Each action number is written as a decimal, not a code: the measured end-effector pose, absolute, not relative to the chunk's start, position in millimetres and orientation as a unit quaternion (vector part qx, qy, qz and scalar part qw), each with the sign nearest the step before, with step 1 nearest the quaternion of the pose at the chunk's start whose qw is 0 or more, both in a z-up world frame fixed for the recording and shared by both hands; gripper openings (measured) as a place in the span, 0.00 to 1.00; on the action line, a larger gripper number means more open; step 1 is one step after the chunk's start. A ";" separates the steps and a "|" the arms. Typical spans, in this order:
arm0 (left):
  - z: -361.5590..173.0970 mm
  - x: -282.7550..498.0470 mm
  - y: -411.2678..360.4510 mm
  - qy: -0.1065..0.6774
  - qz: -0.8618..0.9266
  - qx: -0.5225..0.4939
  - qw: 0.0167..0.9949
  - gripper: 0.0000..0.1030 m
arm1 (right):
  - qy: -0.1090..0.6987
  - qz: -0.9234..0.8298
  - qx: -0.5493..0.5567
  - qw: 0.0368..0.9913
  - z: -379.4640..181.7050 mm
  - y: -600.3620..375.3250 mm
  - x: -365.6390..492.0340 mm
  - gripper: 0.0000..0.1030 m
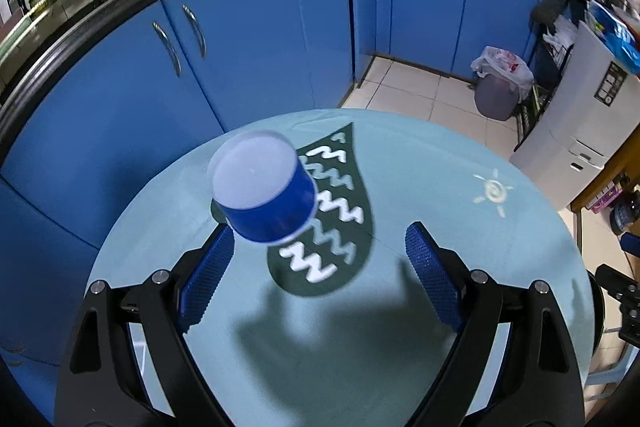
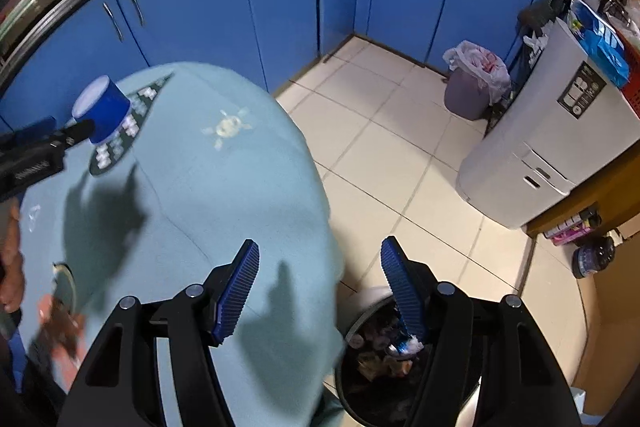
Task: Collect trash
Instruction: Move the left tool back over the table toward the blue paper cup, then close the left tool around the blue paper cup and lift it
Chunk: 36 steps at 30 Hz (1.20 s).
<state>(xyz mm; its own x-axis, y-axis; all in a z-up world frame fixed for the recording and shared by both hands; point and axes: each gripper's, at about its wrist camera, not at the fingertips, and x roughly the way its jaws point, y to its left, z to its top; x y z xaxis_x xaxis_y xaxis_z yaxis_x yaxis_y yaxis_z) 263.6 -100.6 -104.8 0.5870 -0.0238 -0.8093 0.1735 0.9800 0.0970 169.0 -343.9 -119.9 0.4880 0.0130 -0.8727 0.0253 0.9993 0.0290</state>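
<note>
Left wrist view: the left claw (image 1: 320, 259) stands wide with nothing between its blue pads, aimed down at the surface (image 1: 460, 155) under its pale blue cloth. The blue cup (image 1: 262, 187) stands upside down ahead of the left pad, close to it; whether they touch I cannot tell. The step in hand looks like the approach to this cup. The next move calls for shifting the claw left and forward so the pads straddle it before closing. The cup is slightly blurred.

Right wrist view: the right claw (image 2: 318, 275) is moderately open and empty, over the surface's edge above a trash bin (image 2: 360, 379) on the floor. The bin's contents are dark and hard to make out, and the claw cuts off its rim. The cup sits far left.
</note>
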 end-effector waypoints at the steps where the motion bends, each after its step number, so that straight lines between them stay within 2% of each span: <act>1: -107.1 268.7 -96.8 0.452 -0.055 0.083 0.886 0.84 | 0.501 0.001 0.020 0.865 -118.0 -338.1 173.5 0.60; 11: -123.8 310.8 -82.8 0.446 -0.068 0.093 0.888 0.84 | 0.498 0.060 -0.014 0.865 -126.4 -276.6 210.1 0.60; 24: -141.9 325.1 -85.5 0.421 -0.054 0.133 0.896 0.84 | 0.503 0.070 -0.017 0.861 -137.3 -265.9 220.6 0.60; 26: -142.3 322.0 -84.5 0.410 -0.039 0.136 0.901 0.74 | 0.503 0.071 -0.017 0.861 -137.9 -265.6 220.5 0.60; 27: -142.6 318.7 -83.8 0.407 -0.033 0.140 0.902 0.71 | 0.504 0.071 -0.017 0.861 -138.0 -265.5 220.2 0.60; 29: -141.3 316.6 -80.9 0.402 -0.023 0.142 0.904 0.56 | 0.502 0.072 -0.016 0.861 -137.2 -265.4 219.9 0.60; 33: -135.9 313.5 -76.1 0.404 -0.043 0.133 0.904 0.49 | 0.500 0.075 -0.015 0.863 -135.5 -266.9 219.1 0.60; 36: -130.3 308.5 -74.9 0.398 -0.053 0.128 0.907 0.35 | 0.499 0.078 -0.016 0.863 -134.9 -265.7 218.2 0.60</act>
<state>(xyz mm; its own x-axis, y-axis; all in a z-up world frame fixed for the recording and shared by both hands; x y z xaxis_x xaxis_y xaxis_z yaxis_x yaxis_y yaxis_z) 308.5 -74.9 -130.3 0.6772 0.0062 -0.7358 0.1974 0.9618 0.1899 218.2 -265.7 -134.9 0.4903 0.1186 -0.8635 -0.1495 0.9875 0.0507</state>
